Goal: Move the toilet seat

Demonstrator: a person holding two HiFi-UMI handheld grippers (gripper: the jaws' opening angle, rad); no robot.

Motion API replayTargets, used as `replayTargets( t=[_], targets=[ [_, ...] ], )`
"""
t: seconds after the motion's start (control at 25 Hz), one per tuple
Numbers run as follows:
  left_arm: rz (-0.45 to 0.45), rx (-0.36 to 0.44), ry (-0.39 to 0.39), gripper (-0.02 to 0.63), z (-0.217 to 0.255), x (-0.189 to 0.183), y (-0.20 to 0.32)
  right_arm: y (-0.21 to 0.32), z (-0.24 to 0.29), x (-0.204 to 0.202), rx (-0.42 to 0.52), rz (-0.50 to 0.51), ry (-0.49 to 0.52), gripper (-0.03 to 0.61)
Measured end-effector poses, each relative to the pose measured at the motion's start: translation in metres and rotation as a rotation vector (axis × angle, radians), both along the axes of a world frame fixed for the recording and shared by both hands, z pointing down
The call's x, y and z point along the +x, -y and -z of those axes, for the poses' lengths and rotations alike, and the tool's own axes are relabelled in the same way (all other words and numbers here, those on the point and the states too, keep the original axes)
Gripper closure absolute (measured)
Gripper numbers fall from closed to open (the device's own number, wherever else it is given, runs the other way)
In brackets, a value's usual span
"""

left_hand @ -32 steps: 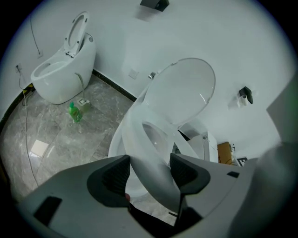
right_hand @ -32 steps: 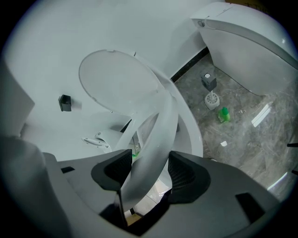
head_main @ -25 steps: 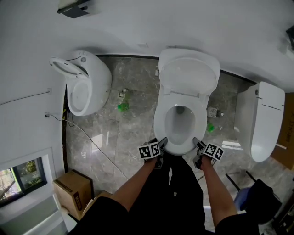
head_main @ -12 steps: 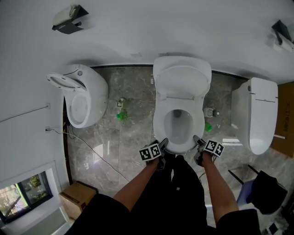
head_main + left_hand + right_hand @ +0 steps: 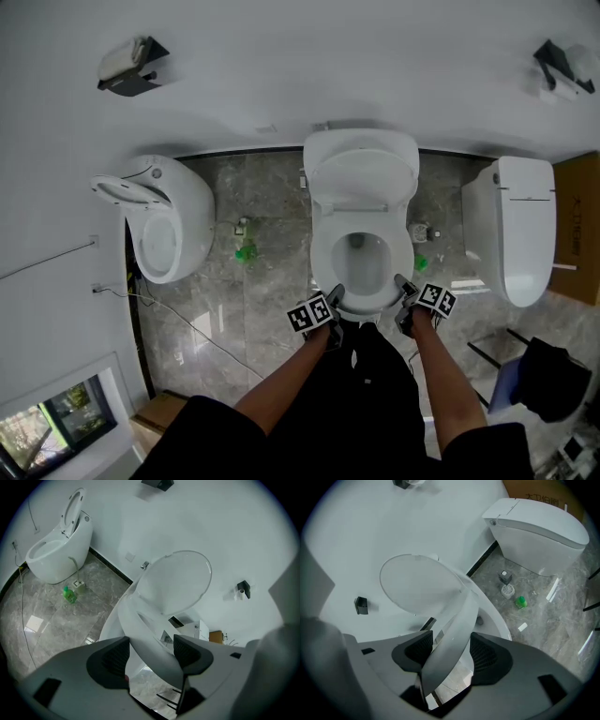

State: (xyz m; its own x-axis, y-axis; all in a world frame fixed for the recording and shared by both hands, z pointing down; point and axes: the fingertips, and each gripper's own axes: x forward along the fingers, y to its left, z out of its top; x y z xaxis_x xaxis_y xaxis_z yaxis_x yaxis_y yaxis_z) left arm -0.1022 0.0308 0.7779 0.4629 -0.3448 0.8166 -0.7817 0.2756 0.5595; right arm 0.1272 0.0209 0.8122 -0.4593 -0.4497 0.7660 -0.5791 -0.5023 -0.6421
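At the front rim of the middle toilet point(image 5: 361, 178), the toilet seat point(image 5: 324, 255) is held at its near end by both tools. The left hand-held gripper point(image 5: 334, 298) is set at the front-left of the ring and the right hand-held gripper point(image 5: 403, 289) at the front-right. They sit roughly symmetrically about the midline, so neither is judged nearer.

Left gripper view: the left hand-held gripper point(image 5: 151, 653) is closed on the toilet seat point(image 5: 145, 632), with the white band filling the space between the two dark pads.

Right gripper view: the same is noted for the right hand-held gripper point(image 5: 447, 654). The toilet seat point(image 5: 457, 620) is clamped edge-on between its pads.

Key relation: the seat extends straight ahead from both grippers. Its long axis runs away from the person toward the wall. The hinge end is farthest from the jaws, at the foot of the lid point(image 5: 361, 173), which stands open against the wall. In both gripper views the ring appears lifted clear of the bowl rim and tilted, with its far end beneath the lid point(image 5: 176, 583). A partly raised seat is therefore inferred. This tilt is not readable in the head view.

Judgement: any coming move is expected to be a swing about the far hinge, with both grippers carried along one arc at matching height. Uneven travel between left and right would be likely to twist the ring. Whether the swing goes up to the lid or down to the bowl cannot be told.
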Motion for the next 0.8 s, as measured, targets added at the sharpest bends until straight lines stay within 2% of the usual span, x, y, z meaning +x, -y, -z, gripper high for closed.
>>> replayTargets(
  t=[0.24, 0.4, 0.64, 0.8],
  targets=[
    [-0.004, -0.011, -0.022, 0.305, 0.008, 0.002, 0.01, 0.009, 0.008, 0.002, -0.012, -0.034, -0.022, 0.318],
    [0.03, 0.009, -0.03, 0.302, 0.015, 0.0, 0.02, 0.017, 0.014, 0.003, -0.009, -0.099, -0.021, 0.318],
    [0.033, 0.002, -0.037, 0.302, 0.016, -0.002, 0.027, 0.023, 0.015, 0.001, -0.015, -0.099, -0.025, 0.318],
    [0.055, 0.006, -0.047, 0.301, 0.022, 0.004, 0.03, 0.026, 0.02, 0.009, -0.031, -0.144, -0.03, 0.322]
  ],
)
